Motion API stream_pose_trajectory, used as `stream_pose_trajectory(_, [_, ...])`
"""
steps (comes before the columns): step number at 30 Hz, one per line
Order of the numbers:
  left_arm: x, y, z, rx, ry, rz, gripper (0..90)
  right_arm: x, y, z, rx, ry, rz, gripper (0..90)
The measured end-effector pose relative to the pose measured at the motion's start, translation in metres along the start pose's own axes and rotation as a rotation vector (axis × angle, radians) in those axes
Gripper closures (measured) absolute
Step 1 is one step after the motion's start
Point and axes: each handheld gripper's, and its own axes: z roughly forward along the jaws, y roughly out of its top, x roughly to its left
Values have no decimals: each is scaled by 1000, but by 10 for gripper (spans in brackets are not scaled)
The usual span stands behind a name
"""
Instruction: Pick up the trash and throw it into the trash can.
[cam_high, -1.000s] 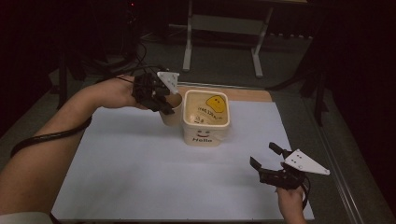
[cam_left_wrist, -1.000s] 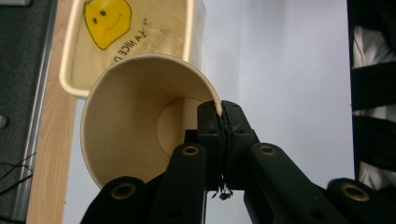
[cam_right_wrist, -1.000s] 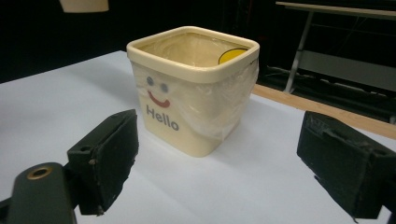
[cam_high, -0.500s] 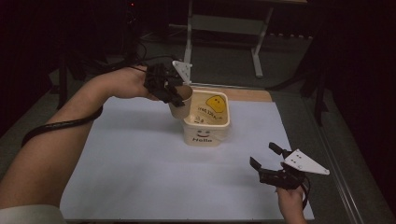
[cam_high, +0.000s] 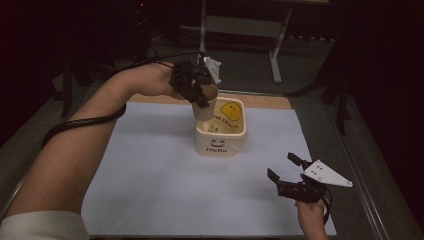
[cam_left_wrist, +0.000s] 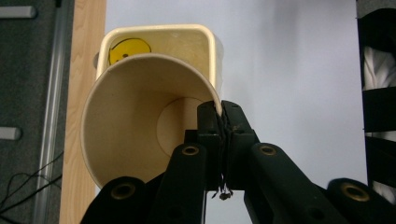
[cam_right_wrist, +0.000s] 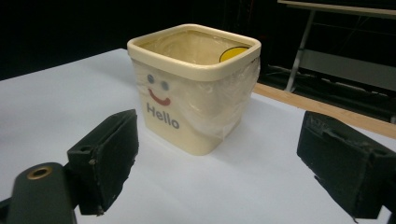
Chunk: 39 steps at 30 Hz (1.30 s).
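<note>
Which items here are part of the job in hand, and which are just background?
In the job:
- paper cup, pinched at its rim by the left gripper, tilted over the bin
- cream "Hello" bin with a clear plastic liner
- right gripper, open, apart from the bin

Just around:
- white table sheet
- wooden table edge
- metal stand behind the table

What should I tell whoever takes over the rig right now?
Left gripper: shut on the paper cup rim, cup held in the air, tilted over the bin's back-left corner.
Right gripper: open, empty, low over the sheet near the front right, aimed at the bin.
Done: cup picked up and brought to the bin.
Left: probably drop the cup in and release.
</note>
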Motion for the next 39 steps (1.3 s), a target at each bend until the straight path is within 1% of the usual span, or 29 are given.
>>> stream_pose_trajectory(8, [11,11,3,14,-1,1,890,0,-1,1,3,3,3,126])
stream_pose_trajectory(9, [12,13,4,23,0,4,890,0,-1,1,4,4,5,126])
stream_pose_trajectory(10, [13,15,3,28,9,16,890,0,-1,1,4,4,4,126])
stream_pose_trajectory(12, [17,18,1,10,10,7,890,0,-1,1,4,6,3,126])
stream_pose_trajectory(16, [22,23,-2,2,13,3,890,0,-1,2,3,9,1,126])
stream_pose_trajectory(19, [22,26,-2,-2,17,1,889,0,-1,2,3,9,0,126])
stream_pose_trajectory(20, [22,29,0,-8,16,8,889,0,0,1,-1,9,-1,126])
stream_pose_trajectory(22, [23,32,3,1,9,16,890,0,0,1,-1,10,-1,126])
stream_pose_trajectory(27, [26,39,9,10,14,11,889,0,0,2,3,13,1,126])
stream_pose_trajectory(29, [28,43,11,-5,16,10,889,0,0,1,0,10,-4,126])
stream_pose_trajectory(30, [29,43,12,-4,11,4,888,0,0,1,1,12,-3,126])
stream_pose_trajectory(34, [34,46,19,9,15,-17,887,0,-1,2,6,14,-4,126])
stream_pose_trajectory(37, [35,47,22,8,17,-14,887,1,-1,2,6,17,-2,126])
stream_pose_trajectory(38, [37,48,25,26,15,-23,887,0,0,2,8,17,-3,126])
stream_pose_trajectory(39, [38,49,28,31,15,-30,887,0,-1,2,9,17,-4,129])
